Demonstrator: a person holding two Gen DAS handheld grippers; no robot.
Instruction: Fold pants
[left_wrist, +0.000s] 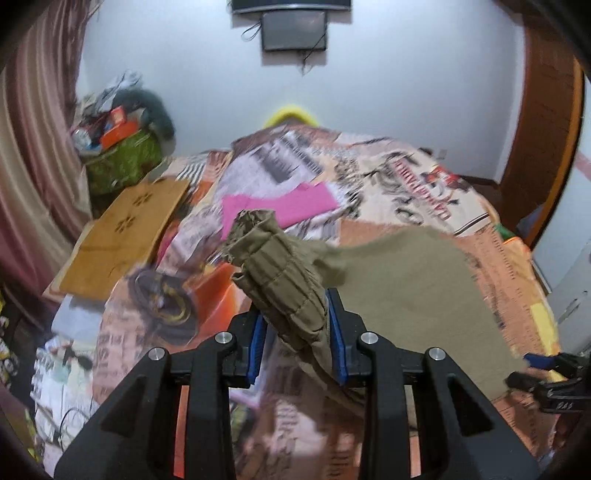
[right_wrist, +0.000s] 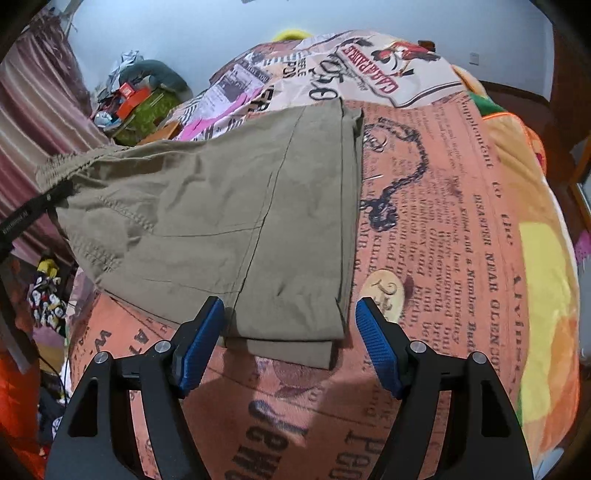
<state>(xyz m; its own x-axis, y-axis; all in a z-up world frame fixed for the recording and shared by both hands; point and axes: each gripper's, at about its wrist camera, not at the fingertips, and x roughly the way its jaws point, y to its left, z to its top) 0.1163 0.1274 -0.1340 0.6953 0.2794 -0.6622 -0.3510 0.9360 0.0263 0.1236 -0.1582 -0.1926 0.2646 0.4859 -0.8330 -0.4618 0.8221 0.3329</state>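
Observation:
Khaki pants (right_wrist: 207, 218) lie folded on the printed blanket (right_wrist: 461, 221) of a bed. My left gripper (left_wrist: 295, 312) is shut on the gathered waistband (left_wrist: 273, 266) and holds that end up off the bed; the rest of the pants (left_wrist: 406, 280) trails down to the right. From the right wrist view, the left gripper (right_wrist: 48, 199) shows at the left edge with the lifted waistband. My right gripper (right_wrist: 290, 332) stands open just above the near folded end of the pants, one blue pad on each side, not pressing. It also shows as the right gripper (left_wrist: 532, 369) at the lower right.
A pink cloth (left_wrist: 280, 206) lies further back on the bed. A wooden board (left_wrist: 125, 229) rests at the bed's left edge, with a green bag (left_wrist: 122, 162) of clutter behind it. A curtain (left_wrist: 33, 147) hangs on the left, a wooden door frame (left_wrist: 543, 129) stands on the right.

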